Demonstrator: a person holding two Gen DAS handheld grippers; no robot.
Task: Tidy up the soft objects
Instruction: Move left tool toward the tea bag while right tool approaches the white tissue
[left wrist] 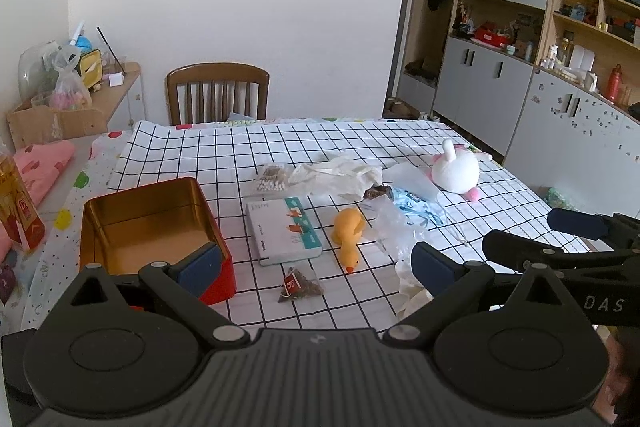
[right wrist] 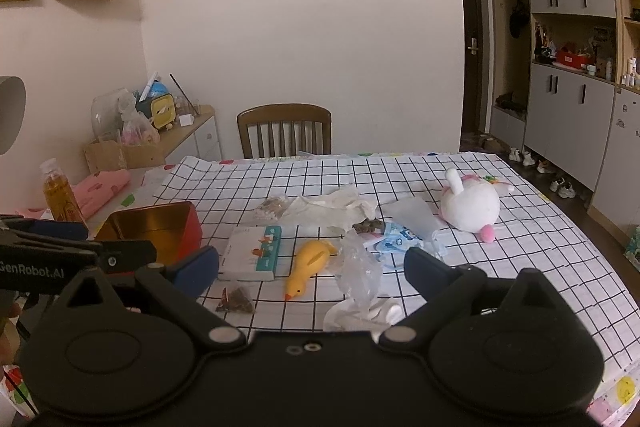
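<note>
A yellow soft duck (left wrist: pixel 349 235) (right wrist: pixel 310 264) lies in the middle of the checked tablecloth. A white plush toy with pink trim (left wrist: pixel 457 169) (right wrist: pixel 472 205) rests at the far right. An open red tin with a gold inside (left wrist: pixel 152 227) (right wrist: pixel 160 233) stands on the left. My left gripper (left wrist: pixel 316 269) is open above the near table edge, between the tin and some crumpled plastic (left wrist: pixel 394 227). My right gripper (right wrist: pixel 312 273) is also open, holding nothing, just short of the duck. Each gripper shows at the edge of the other's view.
A small white box (left wrist: pixel 282 231) (right wrist: pixel 252 255) lies beside the duck, with a tea bag (left wrist: pixel 298 285) (right wrist: pixel 236 301) in front of it. Cotton swabs (left wrist: pixel 274 179), white bags (left wrist: pixel 340 175) and a blue-printed packet (right wrist: pixel 394 241) litter the middle. A chair (left wrist: pixel 218 93) stands behind the table.
</note>
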